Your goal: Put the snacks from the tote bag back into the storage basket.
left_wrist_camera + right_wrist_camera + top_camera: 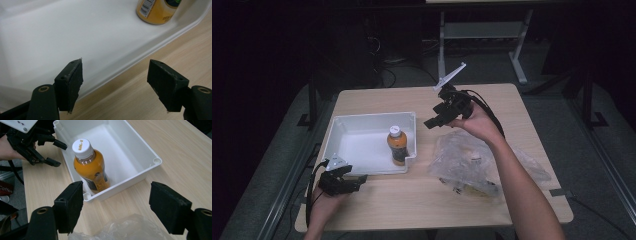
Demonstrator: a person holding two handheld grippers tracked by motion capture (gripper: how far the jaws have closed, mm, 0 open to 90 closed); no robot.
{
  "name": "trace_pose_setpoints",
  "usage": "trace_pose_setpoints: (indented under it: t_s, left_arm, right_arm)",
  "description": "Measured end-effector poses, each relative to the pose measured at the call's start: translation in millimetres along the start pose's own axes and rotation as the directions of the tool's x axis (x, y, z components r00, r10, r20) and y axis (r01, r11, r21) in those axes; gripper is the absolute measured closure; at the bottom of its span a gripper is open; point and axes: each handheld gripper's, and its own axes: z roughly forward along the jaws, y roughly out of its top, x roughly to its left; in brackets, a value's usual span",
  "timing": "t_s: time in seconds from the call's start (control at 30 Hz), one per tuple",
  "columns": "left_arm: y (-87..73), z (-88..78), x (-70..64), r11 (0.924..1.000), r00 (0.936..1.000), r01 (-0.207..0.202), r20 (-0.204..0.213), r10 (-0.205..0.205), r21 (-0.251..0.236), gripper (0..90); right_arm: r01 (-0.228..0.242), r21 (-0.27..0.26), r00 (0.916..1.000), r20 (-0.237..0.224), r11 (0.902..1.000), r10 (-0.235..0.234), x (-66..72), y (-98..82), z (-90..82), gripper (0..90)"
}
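White plastic dominates the centre left of the high view, where the bin (357, 125) sits on the wooden table (412, 200) with an orange drink bottle (397, 145) standing upright in its lower right corner, cap up. I hold my right gripper (437, 119) raised in the upper middle of the frame, jaws spread wide and empty, tilted down toward the bin; in the right gripper view the bottle (90, 167) stands between and beyond my jaws, which suggests I am lined up on it. My left gripper (354, 181) rests low at the lower left, also wide open with nothing in it, just outside the bin's near wall (130, 65), likely placed to steady the bin. A crumpled clear plastic bag (472, 165) lies at centre right, under my right forearm.
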Motion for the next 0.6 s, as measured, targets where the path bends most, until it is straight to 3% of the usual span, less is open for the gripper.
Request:
trace_pose_setpoints:
  t_s: [0.6]
  left_arm:
    - [-0.1, 0.1, 0.1, 1.0, 1.0, 0.0, 0.0, 0.0, 0.0, 28.2]
  right_arm:
    - [-0.041, 0.001, 0.9988, 0.026, 0.9992, 0.041, -13.4, -26.5, -16.5, 26.8]
